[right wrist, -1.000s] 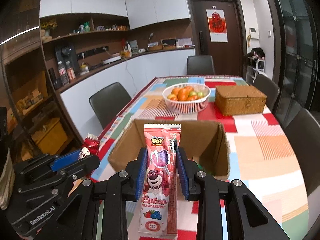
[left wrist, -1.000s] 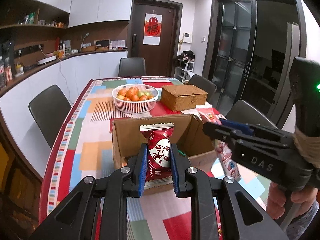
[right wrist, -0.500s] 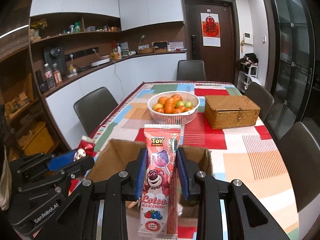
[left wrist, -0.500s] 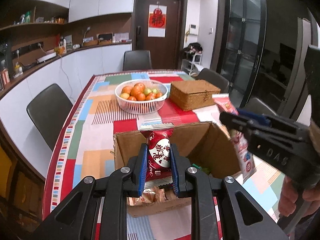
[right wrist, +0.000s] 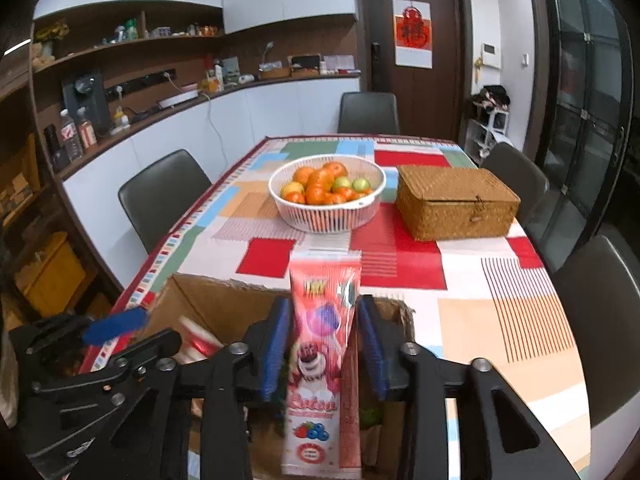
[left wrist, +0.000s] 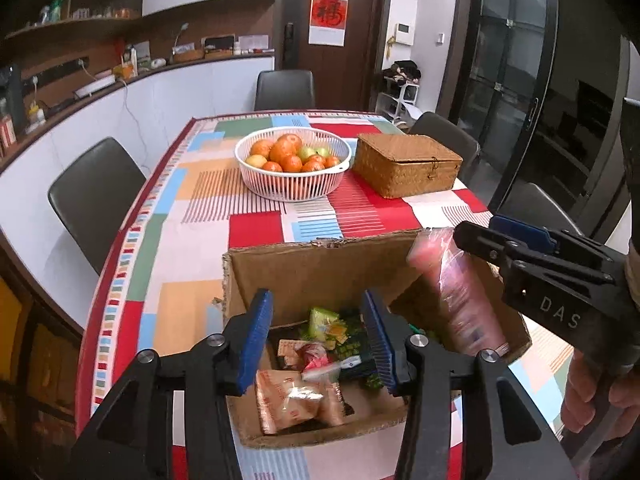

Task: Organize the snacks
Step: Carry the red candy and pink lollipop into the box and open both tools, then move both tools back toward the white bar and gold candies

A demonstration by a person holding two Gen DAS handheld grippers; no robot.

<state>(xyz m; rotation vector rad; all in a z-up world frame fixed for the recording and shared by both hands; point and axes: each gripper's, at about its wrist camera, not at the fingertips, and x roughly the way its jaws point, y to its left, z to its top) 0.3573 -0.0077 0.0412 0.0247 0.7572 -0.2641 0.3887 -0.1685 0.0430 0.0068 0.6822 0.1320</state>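
Two grippers over the cardboard box (left wrist: 320,268): left gripper (left wrist: 318,338) has its jaws spread wide with nothing between them, snack packets (left wrist: 298,398) lying in the box right below. Right gripper (right wrist: 324,346) has a pink Lotso packet (right wrist: 322,364) standing between its parted jaws; can't tell whether they're still pinching it.

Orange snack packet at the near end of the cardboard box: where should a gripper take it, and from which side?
Probably from straight above, since the cardboard box walls block every side. The orange packet lies flat by the near wall with its long side running left to right, so pinch its middle across the shorter width. The open left gripper hangs above the box.
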